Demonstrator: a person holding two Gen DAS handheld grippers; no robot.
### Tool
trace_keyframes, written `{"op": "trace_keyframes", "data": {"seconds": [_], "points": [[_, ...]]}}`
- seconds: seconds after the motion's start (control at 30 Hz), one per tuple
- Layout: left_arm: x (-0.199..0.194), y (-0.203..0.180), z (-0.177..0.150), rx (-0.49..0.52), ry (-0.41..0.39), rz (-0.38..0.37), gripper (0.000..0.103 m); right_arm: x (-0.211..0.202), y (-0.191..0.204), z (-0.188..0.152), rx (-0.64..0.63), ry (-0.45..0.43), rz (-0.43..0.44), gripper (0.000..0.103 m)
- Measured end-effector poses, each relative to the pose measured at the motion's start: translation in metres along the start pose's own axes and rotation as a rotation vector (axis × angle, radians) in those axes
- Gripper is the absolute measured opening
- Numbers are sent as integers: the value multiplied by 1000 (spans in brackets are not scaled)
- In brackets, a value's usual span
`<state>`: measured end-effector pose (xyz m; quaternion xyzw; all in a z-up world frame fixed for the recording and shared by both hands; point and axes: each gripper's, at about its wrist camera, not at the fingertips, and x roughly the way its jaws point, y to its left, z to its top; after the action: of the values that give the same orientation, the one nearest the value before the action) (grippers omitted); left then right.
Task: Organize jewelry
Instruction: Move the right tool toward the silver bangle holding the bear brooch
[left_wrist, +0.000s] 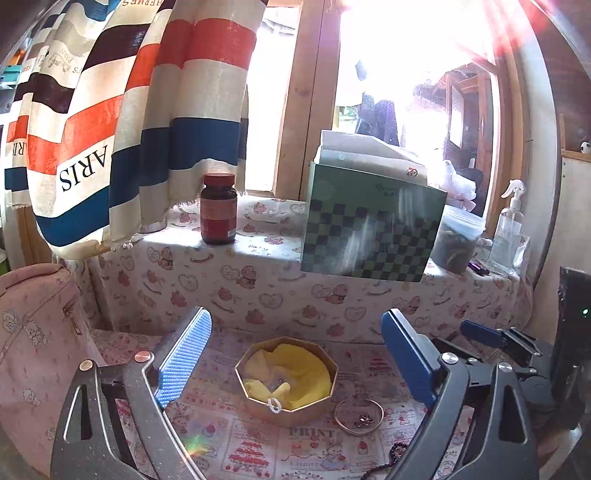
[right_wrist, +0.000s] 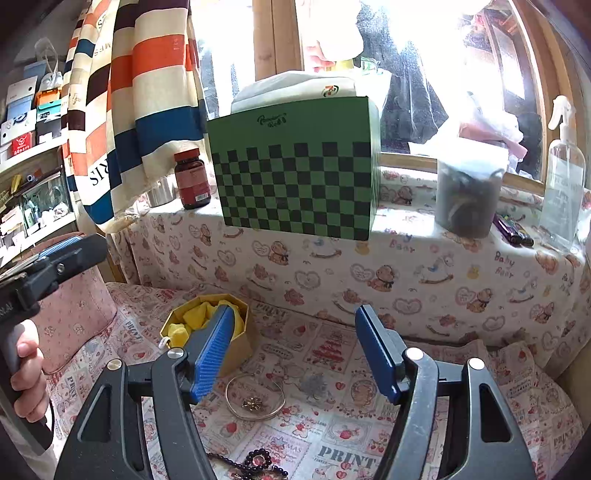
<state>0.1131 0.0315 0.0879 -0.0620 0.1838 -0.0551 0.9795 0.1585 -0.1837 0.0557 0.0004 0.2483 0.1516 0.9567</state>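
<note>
A gold octagonal box (left_wrist: 286, 376) lined with yellow cloth sits open on the printed cloth, also in the right wrist view (right_wrist: 236, 345). A thin bangle (left_wrist: 358, 412) lies right of it with a small flower brooch (left_wrist: 364, 420) inside its ring; both show in the right wrist view, bangle (right_wrist: 255, 397) and brooch (right_wrist: 253, 403). A dark bead string (right_wrist: 258, 461) lies nearest, also in the left wrist view (left_wrist: 395, 454). My left gripper (left_wrist: 295, 354) is open above the box. My right gripper (right_wrist: 295, 350) is open above the bangle. Both are empty.
A green checkered box (right_wrist: 299, 170), a brown pill bottle (right_wrist: 192, 179), a dark jar (right_wrist: 467, 195) and a spray bottle (right_wrist: 561, 177) stand on the sill. A pink bag (left_wrist: 37, 354) sits at left. A striped curtain (left_wrist: 129, 110) hangs above.
</note>
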Motion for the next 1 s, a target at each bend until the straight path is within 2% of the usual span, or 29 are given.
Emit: {"op": "trace_keyframes", "data": {"seconds": [0.07,0.13,0.23,0.47,0.53,0.67,0.73,0.83,1.0], "points": [[-1,0,0,-12,-11,1,95,10,0,-4,-6,27,-16,80],[-1,0,-1,-8,-23,11,97,17,-1,-6,-4,43,-24,80],[1,0,-3,-6,-39,50,99,27,4,-12,-20,90,3,88],[16,7,-7,-22,-6,99,99,51,27,-34,-74,198,36,88],[19,9,-8,-26,1,110,99,63,32,-41,-86,249,29,88],[23,12,-13,-58,-11,143,99,91,38,-51,-129,411,15,88],[28,12,-17,-63,-9,171,99,96,36,-54,-121,426,42,88],[37,12,-19,-57,30,174,99,98,40,-58,-128,433,69,88],[43,17,-22,-89,60,165,99,107,53,-65,-185,453,47,88]]}}
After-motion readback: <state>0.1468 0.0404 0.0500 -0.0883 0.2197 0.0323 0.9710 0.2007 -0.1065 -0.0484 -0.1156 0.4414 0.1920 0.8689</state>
